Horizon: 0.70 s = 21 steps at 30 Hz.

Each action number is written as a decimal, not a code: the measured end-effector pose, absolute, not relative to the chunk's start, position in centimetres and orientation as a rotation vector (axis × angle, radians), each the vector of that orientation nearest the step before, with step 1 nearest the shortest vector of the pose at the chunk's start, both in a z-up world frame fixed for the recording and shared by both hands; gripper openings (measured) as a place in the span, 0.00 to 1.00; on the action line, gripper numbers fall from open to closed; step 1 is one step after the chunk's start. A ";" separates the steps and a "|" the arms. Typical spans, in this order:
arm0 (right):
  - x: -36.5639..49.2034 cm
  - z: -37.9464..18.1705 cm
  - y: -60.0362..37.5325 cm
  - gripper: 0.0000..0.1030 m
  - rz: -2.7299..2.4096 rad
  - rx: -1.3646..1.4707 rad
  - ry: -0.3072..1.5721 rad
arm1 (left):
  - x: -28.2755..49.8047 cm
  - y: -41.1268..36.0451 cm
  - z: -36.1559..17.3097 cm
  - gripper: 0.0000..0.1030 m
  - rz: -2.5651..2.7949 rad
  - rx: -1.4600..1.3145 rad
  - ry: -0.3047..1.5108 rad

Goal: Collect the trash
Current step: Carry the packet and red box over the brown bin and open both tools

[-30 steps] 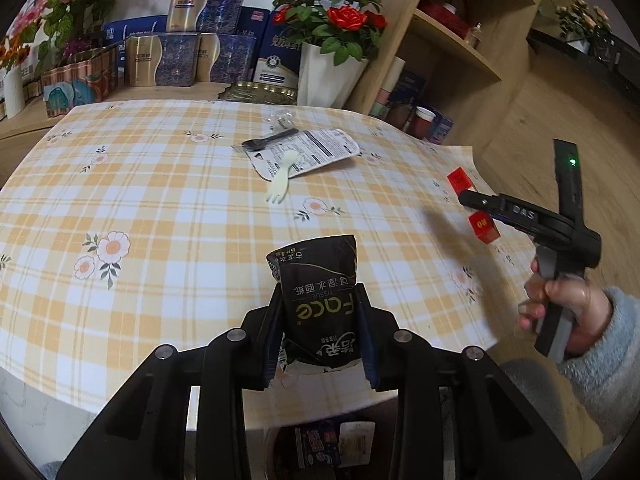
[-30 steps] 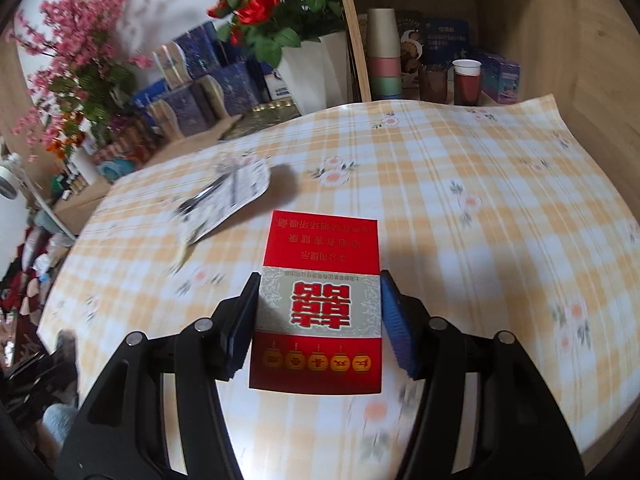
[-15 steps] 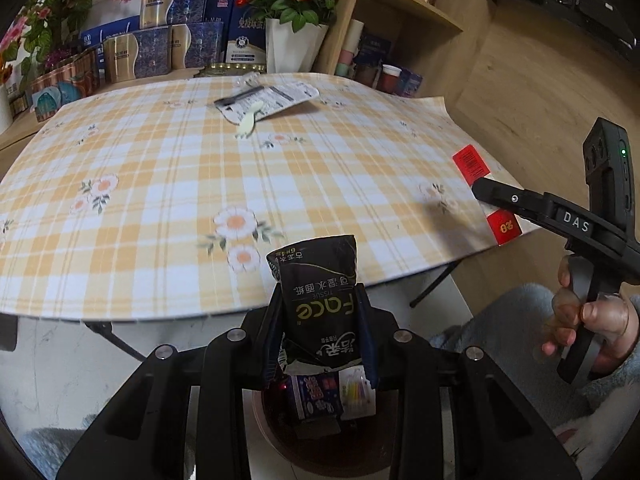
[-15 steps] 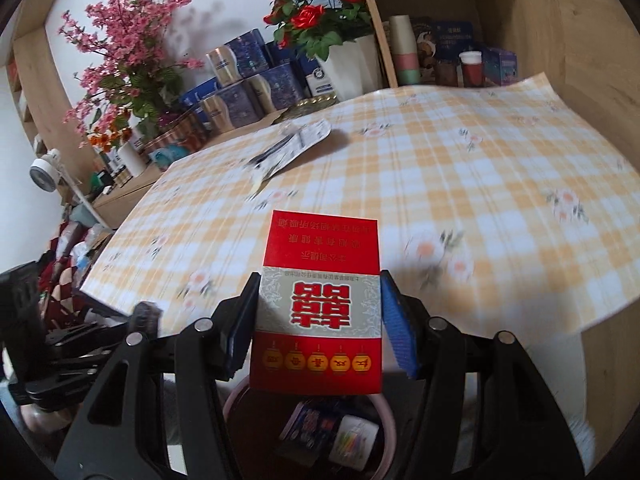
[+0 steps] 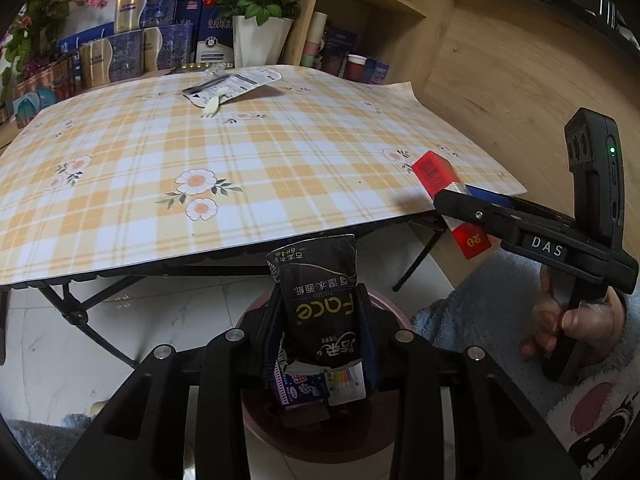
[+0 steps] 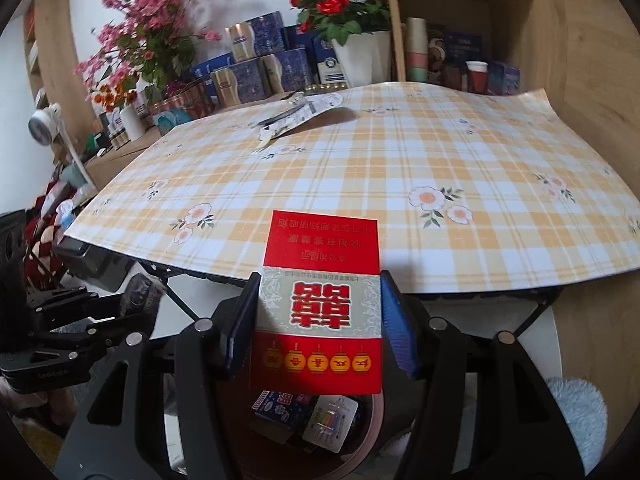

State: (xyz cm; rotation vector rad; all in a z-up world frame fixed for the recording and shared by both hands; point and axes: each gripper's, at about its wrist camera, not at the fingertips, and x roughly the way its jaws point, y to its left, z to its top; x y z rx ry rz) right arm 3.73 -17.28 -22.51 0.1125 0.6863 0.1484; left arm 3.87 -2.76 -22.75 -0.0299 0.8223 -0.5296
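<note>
My left gripper (image 5: 318, 320) is shut on a black tissue pack (image 5: 320, 300) and holds it above a round pink trash bin (image 5: 320, 436) on the floor in front of the table. My right gripper (image 6: 318, 320) is shut on a red and silver cigarette box (image 6: 320, 300) above the same bin (image 6: 372, 440), which holds a blue wrapper and a small card. The right gripper also shows in the left wrist view (image 5: 440, 200) with the red box (image 5: 434, 170). The left gripper shows in the right wrist view (image 6: 132, 300).
The table (image 5: 280, 160) has a yellow plaid cloth. A white wrapper (image 5: 236, 84), a black utensil and a pale fork (image 5: 211, 108) lie at its far side. Boxes, a vase of roses (image 5: 260, 36) and shelves stand behind it. Table legs cross the floor.
Both grippers have drawn back from over the table and lowered to the bin in front of it, each still holding its item.
</note>
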 end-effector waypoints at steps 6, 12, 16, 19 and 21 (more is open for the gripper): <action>4.5 -23.3 -17.4 0.57 0.165 0.125 0.715 | 4.8 -3.2 -24.5 0.34 -0.564 -0.050 0.885; 4.7 -23.5 -18.0 0.57 0.158 0.168 0.726 | 5.2 -3.6 -25.8 0.34 -0.581 -0.047 0.940; 4.8 -23.6 -18.1 0.57 0.158 0.171 0.728 | 5.3 -3.6 -26.2 0.35 -0.584 -0.050 0.964; 4.7 -23.6 -17.9 0.57 0.165 0.162 0.730 | 5.3 -3.6 -26.3 0.39 -0.584 -0.050 0.968; 4.8 -23.6 -17.8 0.57 0.171 0.157 0.731 | 5.3 -3.7 -26.2 0.44 -0.587 -0.050 0.965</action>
